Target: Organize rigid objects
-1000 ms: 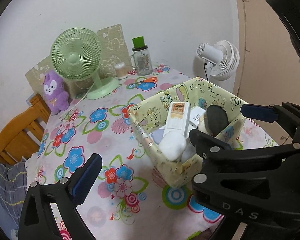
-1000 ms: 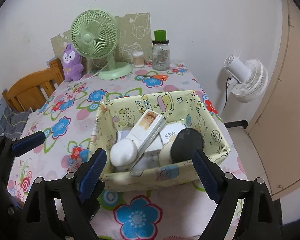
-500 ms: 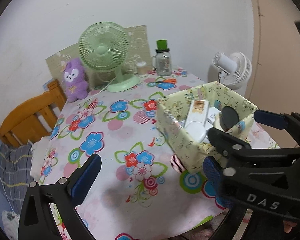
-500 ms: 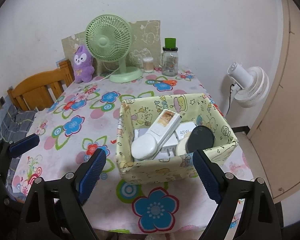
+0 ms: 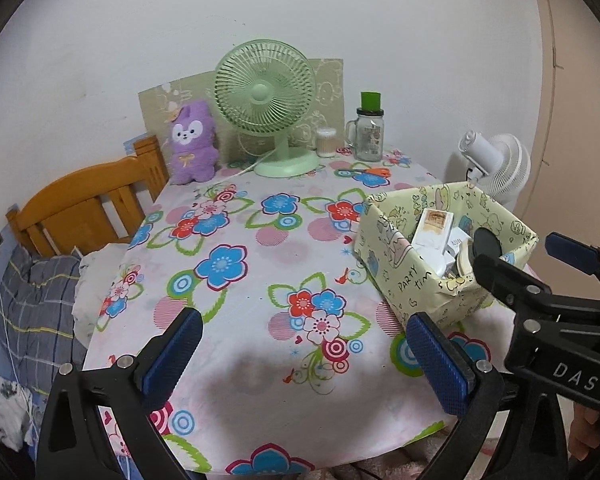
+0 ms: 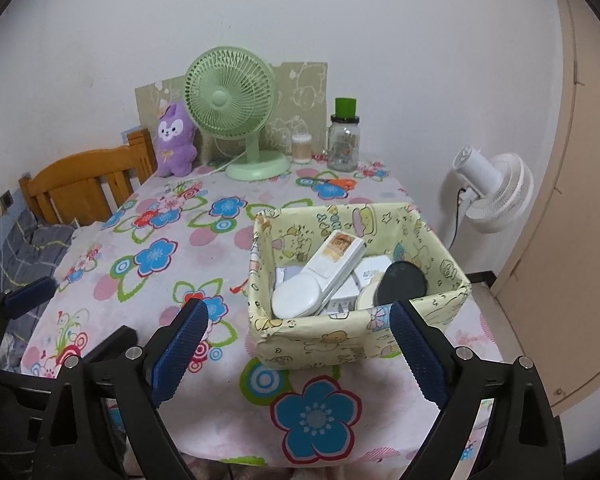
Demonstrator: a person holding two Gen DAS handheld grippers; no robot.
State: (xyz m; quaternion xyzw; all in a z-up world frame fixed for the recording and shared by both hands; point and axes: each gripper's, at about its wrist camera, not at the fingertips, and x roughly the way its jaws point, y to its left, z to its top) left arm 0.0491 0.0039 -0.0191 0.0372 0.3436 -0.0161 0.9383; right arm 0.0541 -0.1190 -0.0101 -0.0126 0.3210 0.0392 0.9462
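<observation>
A pale yellow cartoon-print box [image 6: 340, 340] [image 5: 408, 276] stands at the table's near right. It holds a white oval item [image 6: 296, 300], a long white carton [image 6: 336, 258], small white boxes and a black round lid [image 6: 404, 282]. My right gripper [image 6: 300, 354] is open and empty, held back just in front of the box. My left gripper [image 5: 304, 360] is open and empty over the table's near edge, left of the box. The right gripper also shows in the left wrist view [image 5: 532, 268].
The table carries a flowered cloth [image 5: 236, 264]. At its back stand a green fan [image 5: 266, 100], a purple plush [image 5: 192, 142], a small jar [image 5: 326, 142] and a green-capped glass jar [image 5: 370, 130]. A wooden chair [image 5: 84, 204] is left, a white fan [image 6: 492, 188] right.
Both grippers have pulled back and up from the box. More of the table and room shows. Both stay open and empty.
</observation>
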